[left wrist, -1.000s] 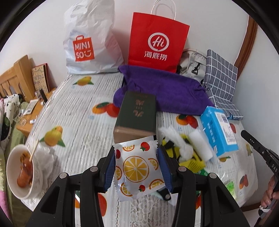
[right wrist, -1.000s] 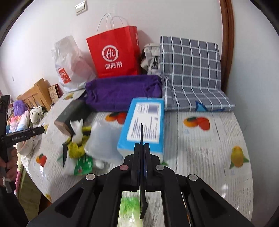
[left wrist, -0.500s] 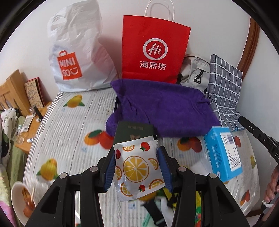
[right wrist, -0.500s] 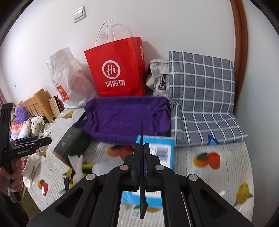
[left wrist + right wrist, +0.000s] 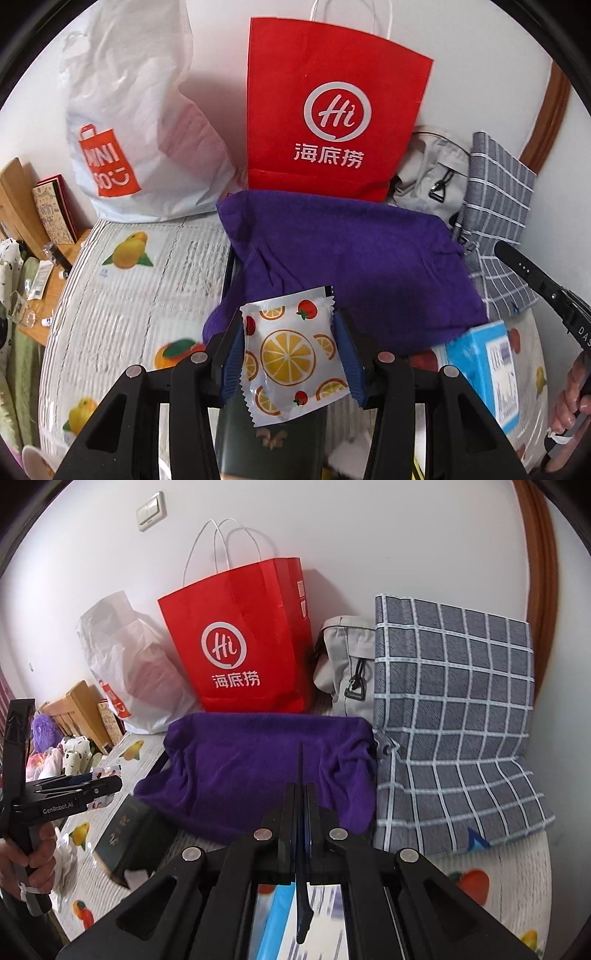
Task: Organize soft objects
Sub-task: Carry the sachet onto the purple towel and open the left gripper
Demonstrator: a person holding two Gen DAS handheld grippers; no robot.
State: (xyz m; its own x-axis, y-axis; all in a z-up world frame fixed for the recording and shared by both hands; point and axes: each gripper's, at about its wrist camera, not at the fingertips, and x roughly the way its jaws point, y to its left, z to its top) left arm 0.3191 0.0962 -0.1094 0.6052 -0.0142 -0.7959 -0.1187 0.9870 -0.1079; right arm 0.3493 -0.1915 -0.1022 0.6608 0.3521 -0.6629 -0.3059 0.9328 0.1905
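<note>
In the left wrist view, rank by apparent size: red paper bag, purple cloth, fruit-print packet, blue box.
1. red paper bag and purple cloth: too alike to rank
2. fruit-print packet, though nearness to the camera inflates it
3. blue box, partly cut off

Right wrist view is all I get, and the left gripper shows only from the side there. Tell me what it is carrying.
Observer: The left gripper is shut on a white sachet printed with orange slices and small red fruits, pinched at its side edges between the blue pads.
Operator: Now read me the print on the white plastic bag; my view cuts it off.
Observer: The white plastic bag carries an orange shopping-bag logo with MINI SO in white letters and a smile mark.
</note>
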